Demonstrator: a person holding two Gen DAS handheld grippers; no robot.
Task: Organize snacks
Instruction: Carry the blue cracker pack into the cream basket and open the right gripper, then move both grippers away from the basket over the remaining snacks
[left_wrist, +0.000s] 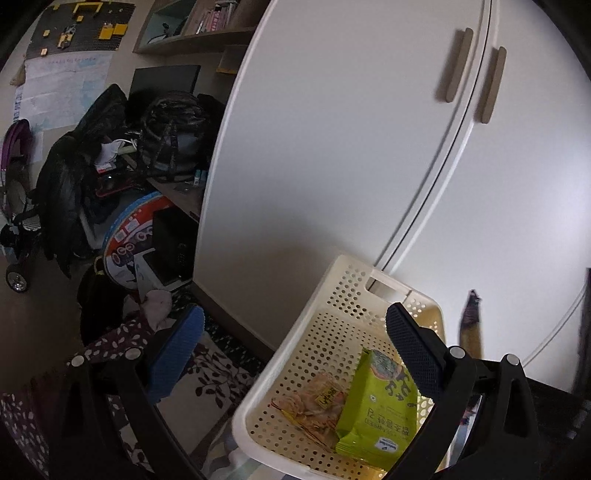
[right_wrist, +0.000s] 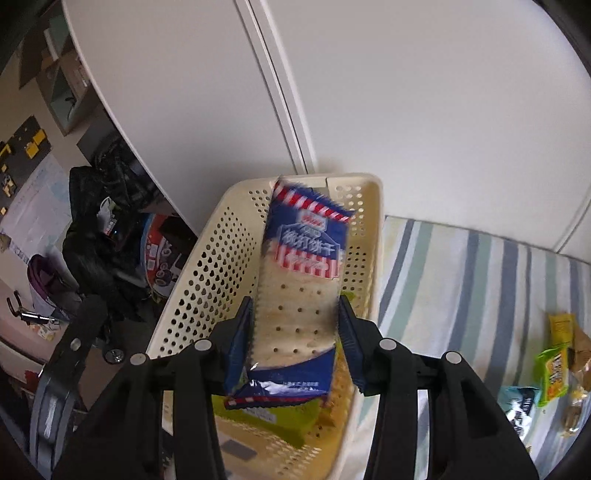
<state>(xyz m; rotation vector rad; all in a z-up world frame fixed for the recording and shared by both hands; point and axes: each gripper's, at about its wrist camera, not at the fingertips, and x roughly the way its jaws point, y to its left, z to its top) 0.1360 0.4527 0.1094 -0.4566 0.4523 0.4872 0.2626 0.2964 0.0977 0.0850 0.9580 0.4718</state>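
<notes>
Now the right claw squeezes a blue cracker packet with red and white stripes just above the cream plastic basket with holes. The left claw hangs wide apart, holding nothing. Next, I think, it should let go so the packet drops beside the green seaweed bag.

Snacks and basket at the hand-held grippers

A blue cracker pack, red-and-white striped at its top, stands lengthwise between the right hand-held gripper's fingers, above the cream perforated basket. Inside, beneath the left hand-held gripper, lie a green seaweed pack and an orange packet, side by side.
</notes>
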